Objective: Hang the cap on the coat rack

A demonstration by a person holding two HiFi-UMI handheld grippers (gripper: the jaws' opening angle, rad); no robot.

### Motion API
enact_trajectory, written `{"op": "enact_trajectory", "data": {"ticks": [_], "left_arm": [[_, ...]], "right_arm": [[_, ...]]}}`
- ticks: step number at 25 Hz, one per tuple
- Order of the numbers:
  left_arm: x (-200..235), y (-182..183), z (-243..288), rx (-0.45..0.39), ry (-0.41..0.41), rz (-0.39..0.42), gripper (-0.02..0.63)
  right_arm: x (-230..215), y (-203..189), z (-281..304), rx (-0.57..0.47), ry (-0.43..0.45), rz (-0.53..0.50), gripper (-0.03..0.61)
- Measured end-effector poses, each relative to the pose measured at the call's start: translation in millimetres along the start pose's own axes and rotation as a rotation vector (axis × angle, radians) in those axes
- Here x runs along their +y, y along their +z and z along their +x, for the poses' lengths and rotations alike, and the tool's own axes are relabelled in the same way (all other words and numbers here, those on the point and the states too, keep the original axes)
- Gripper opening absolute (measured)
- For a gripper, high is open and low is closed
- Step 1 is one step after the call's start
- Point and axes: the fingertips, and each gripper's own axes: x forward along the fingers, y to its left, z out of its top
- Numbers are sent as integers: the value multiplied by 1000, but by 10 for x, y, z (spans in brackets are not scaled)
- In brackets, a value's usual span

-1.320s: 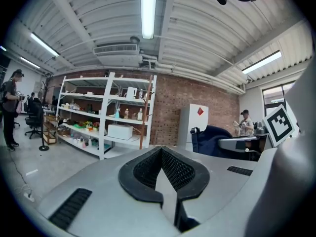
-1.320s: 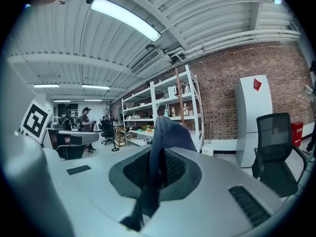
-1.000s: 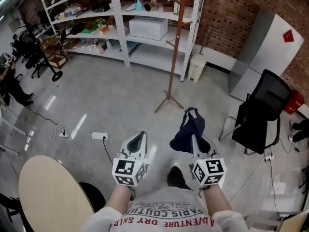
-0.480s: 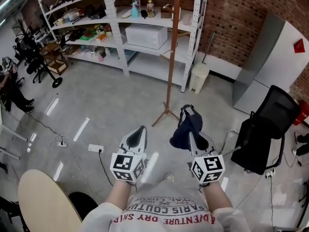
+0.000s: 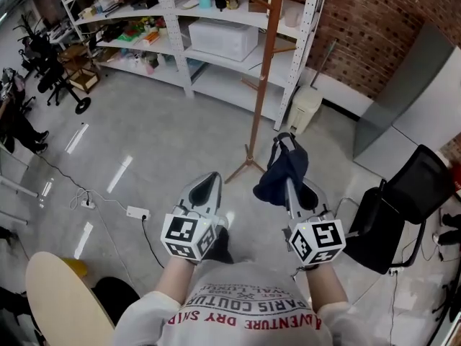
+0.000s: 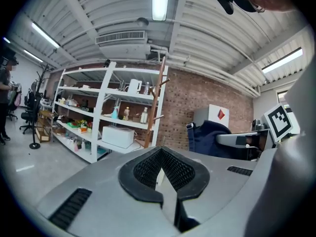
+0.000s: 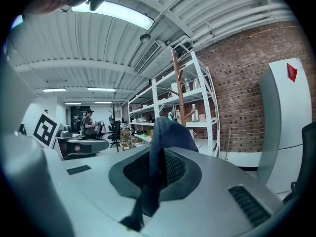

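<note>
We hold the cap clamped in our right gripper, our left gripper closed on nothing, with the coat rack at twelve o'clock not yet reached.

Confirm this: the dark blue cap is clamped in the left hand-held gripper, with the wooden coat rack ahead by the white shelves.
Wrong gripper. The cap is clamped in the right hand-held gripper, as the right gripper view shows; the left hand-held gripper is shut on nothing. The coat rack stands ahead by the shelves.
</note>
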Motion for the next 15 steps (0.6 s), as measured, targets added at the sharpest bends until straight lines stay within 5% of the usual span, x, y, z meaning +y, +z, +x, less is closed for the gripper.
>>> {"op": "enact_trajectory", "data": {"ticks": [7, 15], "left_arm": [[655, 110, 976, -11, -69, -8, 6], [1399, 366, 1898, 14, -210, 32, 5]], "right_arm": [[-185, 69, 976, -6, -21, 24, 24], [-379, 212, 2140, 11, -144, 34, 23]]}}
